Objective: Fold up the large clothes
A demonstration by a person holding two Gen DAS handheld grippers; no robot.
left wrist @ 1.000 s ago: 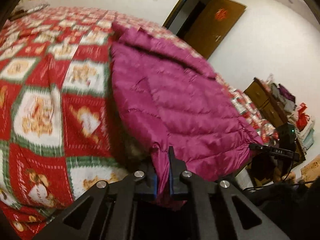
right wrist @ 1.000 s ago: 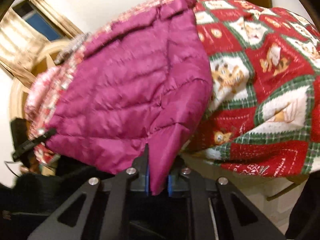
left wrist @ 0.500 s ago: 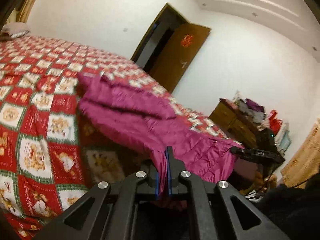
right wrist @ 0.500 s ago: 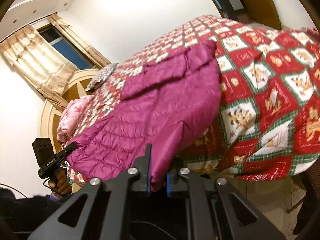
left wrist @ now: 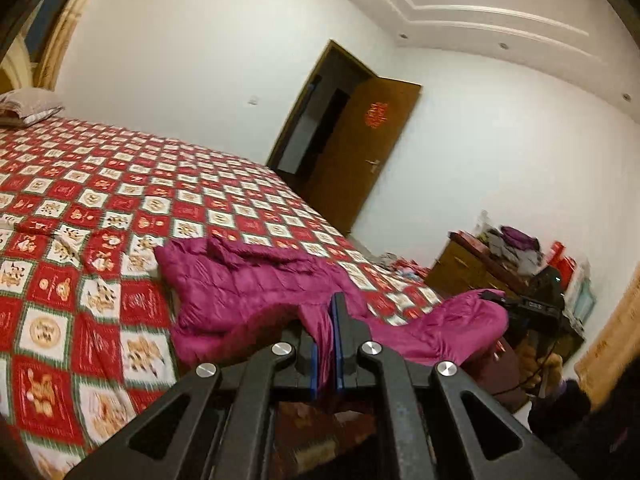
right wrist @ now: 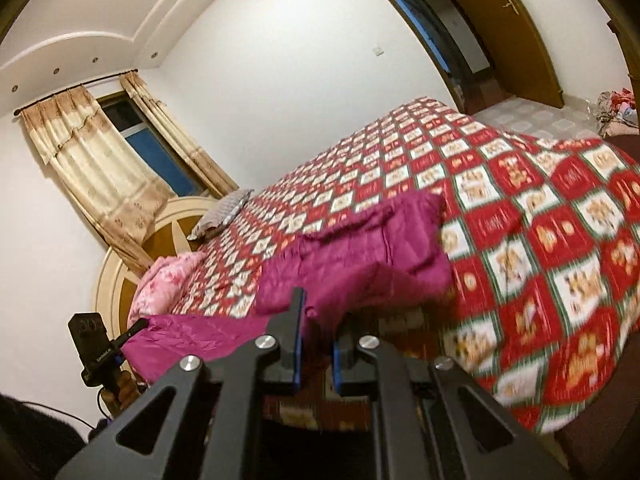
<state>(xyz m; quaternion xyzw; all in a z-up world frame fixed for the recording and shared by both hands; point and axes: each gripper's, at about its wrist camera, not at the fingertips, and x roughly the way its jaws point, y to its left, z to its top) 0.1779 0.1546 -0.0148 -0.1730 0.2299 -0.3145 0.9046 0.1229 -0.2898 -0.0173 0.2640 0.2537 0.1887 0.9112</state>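
Magenta jacket [left wrist: 248, 292] spread over the near corner of the quilt [left wrist: 100, 208], its bulk at 11 o'clock from the left gripper [left wrist: 329, 344]. Left jaws pressed together, pinching a hem edge that rises between the blue pads. From there, fabric trailing toward 3 o'clock to the far-side device. In the right view, jacket [right wrist: 360, 252] at 12 o'clock, just beyond the right gripper [right wrist: 316, 340]. Right jaws spread apart; blurred cloth in the gap, contact not clear. Pillow [right wrist: 224, 216] at 11 o'clock, well apart.
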